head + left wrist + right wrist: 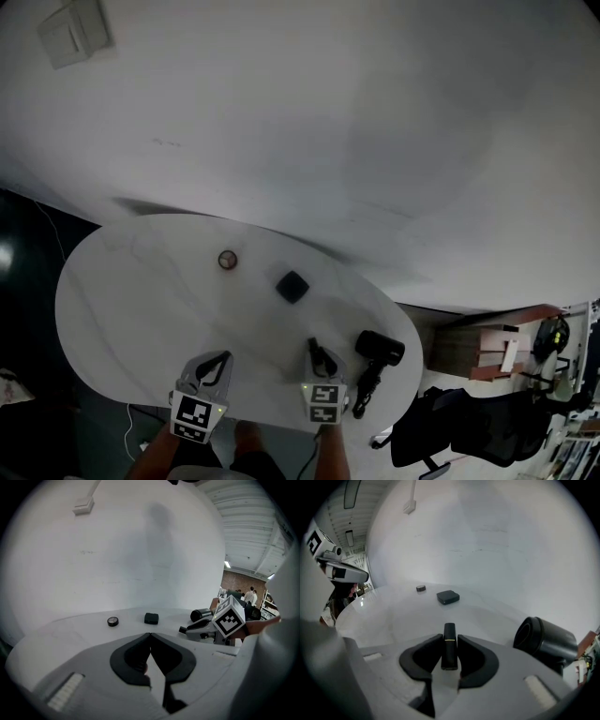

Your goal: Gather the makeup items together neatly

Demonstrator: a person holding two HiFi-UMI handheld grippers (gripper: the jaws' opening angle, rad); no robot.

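Right gripper (450,637) pinches a black lipstick (449,644) between its 2 jaws near the front edge of the table (122,309), and the left gripper (150,636) has its jaws pressed together on nothing. The 2 other small items, a compact (447,597) and a pot (421,588), lie further back and well apart, and a dryer (546,641) lies near on the right. I think the smooth lipstick may slip or tilt when carried, because only a part of it sits between the pads, and a wide swing could knock the dryer.
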